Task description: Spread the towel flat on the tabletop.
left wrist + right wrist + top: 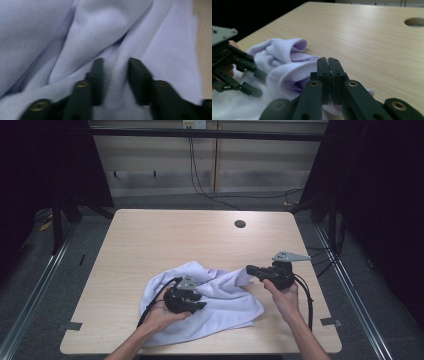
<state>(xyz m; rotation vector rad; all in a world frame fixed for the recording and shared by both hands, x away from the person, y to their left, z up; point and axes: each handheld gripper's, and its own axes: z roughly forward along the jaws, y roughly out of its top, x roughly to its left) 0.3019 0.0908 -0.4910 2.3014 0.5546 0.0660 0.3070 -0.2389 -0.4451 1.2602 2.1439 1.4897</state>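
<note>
A pale lavender cloth (225, 305) lies crumpled on the near half of the wooden table (175, 235). My left gripper (202, 302) rests low on the cloth's left part and points right. In the left gripper view its jaws (115, 72) stand apart, with a raised fold of the cloth (100, 32) between them. My right gripper (248, 269) is at the cloth's far right corner and points left. In the right gripper view its jaws (328, 60) are shut on the cloth's stitched edge (287, 65), lifted a little off the table. The left gripper (258, 83) shows there at the left.
A round cable hole (240, 224) sits in the far right part of the table top, and it also appears as the hole (414, 22) in the right gripper view. Bare wood (362, 30) spreads beyond the cloth. Cables trail from both grippers toward the near edge.
</note>
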